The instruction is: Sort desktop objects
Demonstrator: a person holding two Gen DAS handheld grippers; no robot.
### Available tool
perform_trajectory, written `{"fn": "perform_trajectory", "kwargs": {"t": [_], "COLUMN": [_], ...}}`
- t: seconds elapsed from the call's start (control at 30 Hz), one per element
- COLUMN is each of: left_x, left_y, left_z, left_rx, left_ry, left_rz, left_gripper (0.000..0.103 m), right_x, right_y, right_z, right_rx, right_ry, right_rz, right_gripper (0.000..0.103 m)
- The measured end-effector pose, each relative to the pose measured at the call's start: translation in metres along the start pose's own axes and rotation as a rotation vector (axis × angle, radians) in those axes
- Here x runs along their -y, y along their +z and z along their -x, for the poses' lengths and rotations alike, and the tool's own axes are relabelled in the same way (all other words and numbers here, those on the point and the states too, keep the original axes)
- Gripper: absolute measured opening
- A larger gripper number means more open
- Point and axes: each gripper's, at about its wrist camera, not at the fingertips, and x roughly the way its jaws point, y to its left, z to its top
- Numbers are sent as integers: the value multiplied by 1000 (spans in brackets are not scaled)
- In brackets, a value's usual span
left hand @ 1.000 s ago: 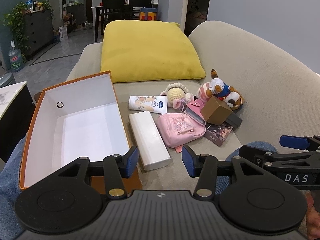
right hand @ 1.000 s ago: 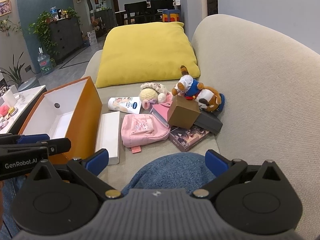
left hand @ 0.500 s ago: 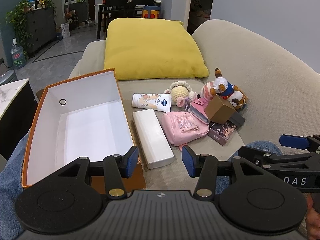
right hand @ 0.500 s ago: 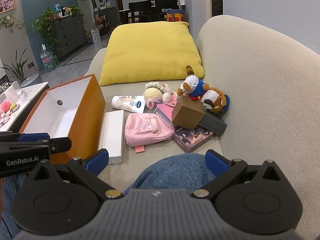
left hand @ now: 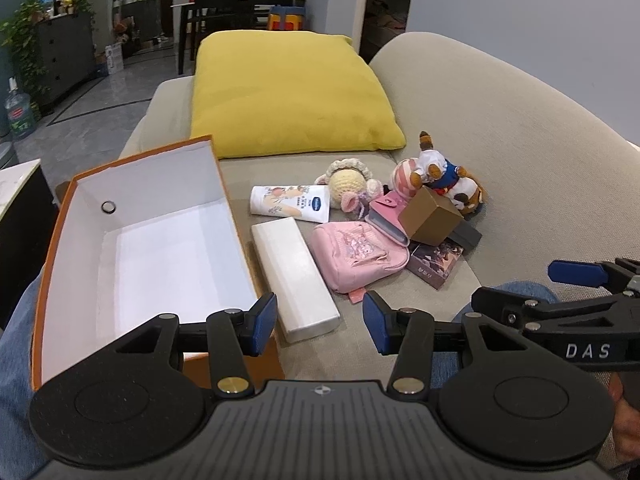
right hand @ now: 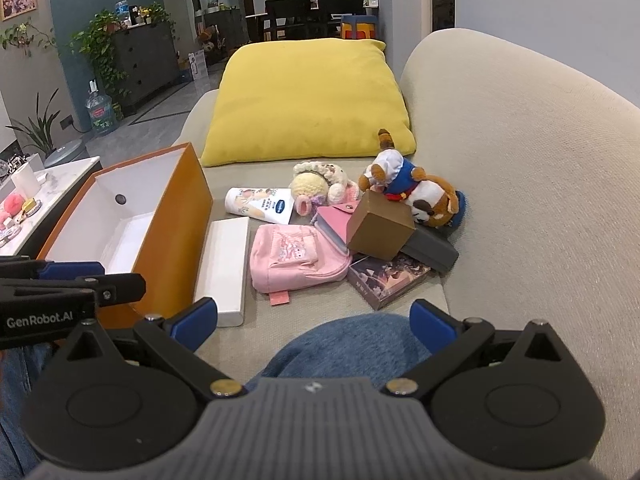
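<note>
An orange box (left hand: 52,240) with a white inside stands open on the left of the sofa seat. Beside it lie a long white box (left hand: 294,276), a pink mini backpack (left hand: 356,256), a lotion tube (left hand: 290,202), a crochet doll (left hand: 348,186), a brown carton (left hand: 430,216) and a plush animal (left hand: 444,180). My left gripper (left hand: 320,326) hovers near the white box's close end. Its jaws are closing a little with nothing between them. My right gripper (right hand: 314,320) is open wide over a denim knee (right hand: 344,340), short of the pile.
A yellow cushion (left hand: 288,88) fills the far seat, and the sofa back (right hand: 520,160) rises on the right. A pink wallet (right hand: 334,220), a dark case (right hand: 432,250) and a card pack (right hand: 386,278) lie under the carton. A marble side table (right hand: 60,184) stands to the left.
Both views have drifted slightly. The objects lie as before, and neither gripper has taken hold of anything.
</note>
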Motion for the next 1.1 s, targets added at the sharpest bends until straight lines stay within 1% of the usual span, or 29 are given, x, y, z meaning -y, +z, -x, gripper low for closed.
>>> {"fn": "perform_trajectory", "kwargs": {"t": [0.03, 0.1, 0.17, 0.3, 0.43, 0.53, 0.7, 0.8, 0.93, 1.0, 1.1], "left_x": [0, 0, -1, 0, 6, 14, 25, 34, 53, 64, 79], "left_y": [3, 10, 17, 32, 49, 64, 93, 113, 139, 149, 159], "left_z": [-3, -9, -17, -40, -62, -78, -106, -123, -143, -153, -169], "left_rx": [-5, -18, -32, -73, -107, -124, -148, -151, -147, -154, -165], "left_ry": [-7, -18, -25, -40, -56, -76, -103, -122, -171, -198, -234], "left_rz": [-4, -9, -13, -30, -58, -93, -147, -180, -257, -293, -328], "left_gripper": [51, 48, 44, 44, 43, 42, 42, 42, 42, 42, 43], "right_x": [3, 7, 11, 18, 32, 47, 67, 79, 95, 98, 99], "right_y": [2, 7, 14, 29, 47, 61, 84, 99, 113, 116, 118], "right_z": [-2, -8, -16, -32, -49, -65, -93, -105, -118, -126, -141], "right_rx": [-3, -19, -37, -61, -70, -84, -116, -123, -132, -148, -182], "right_ry": [3, 11, 25, 51, 35, 12, -11, -24, -52, -52, -52], "right_rz": [-1, -2, -9, -4, -7, -13, 13, 0, -2, 23, 78], "right_gripper": [98, 86, 81, 70, 68, 63, 63, 63, 60, 58, 58]}}
